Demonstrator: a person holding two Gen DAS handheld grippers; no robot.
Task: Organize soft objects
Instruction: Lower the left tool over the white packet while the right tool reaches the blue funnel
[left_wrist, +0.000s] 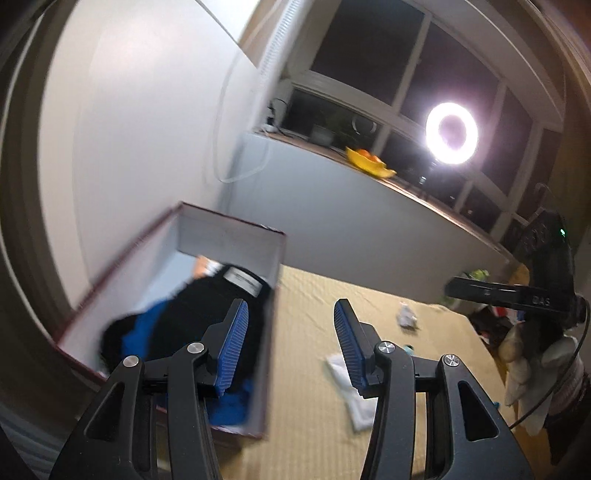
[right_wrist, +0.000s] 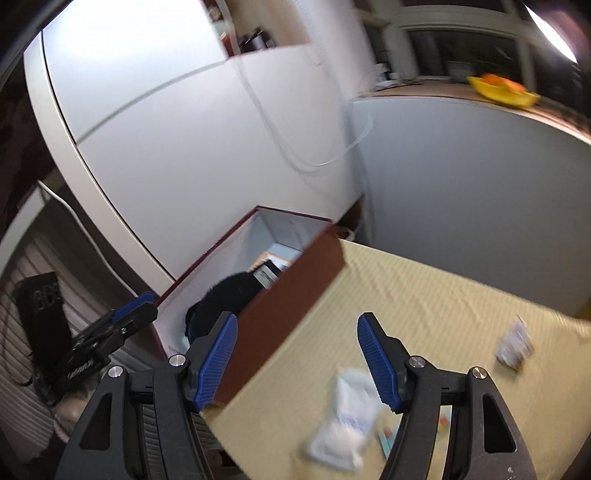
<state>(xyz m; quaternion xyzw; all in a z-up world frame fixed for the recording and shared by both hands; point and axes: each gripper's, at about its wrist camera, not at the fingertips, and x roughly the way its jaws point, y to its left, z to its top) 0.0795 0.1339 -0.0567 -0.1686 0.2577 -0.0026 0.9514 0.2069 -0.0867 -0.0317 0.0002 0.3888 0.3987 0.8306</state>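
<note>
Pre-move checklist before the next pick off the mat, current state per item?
1. Left tool empty, jaws apart: ok.
2. Right tool empty, jaws apart: ok.
3. Dark red cardboard box open on top: ok.
4. Black and blue clothes inside box: ok.
5. White soft packet still on yellow woven mat: not ok.
6. Small crumpled grey item type: cannot tell, blurred.

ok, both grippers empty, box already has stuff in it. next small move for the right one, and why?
Probably bring the right gripper down over the white soft item lying on the yellow mat just below its open fingers. It's the nearest piece still outside the box, which already holds dark and blue fabric. A smaller pale item lies farther off.
</note>
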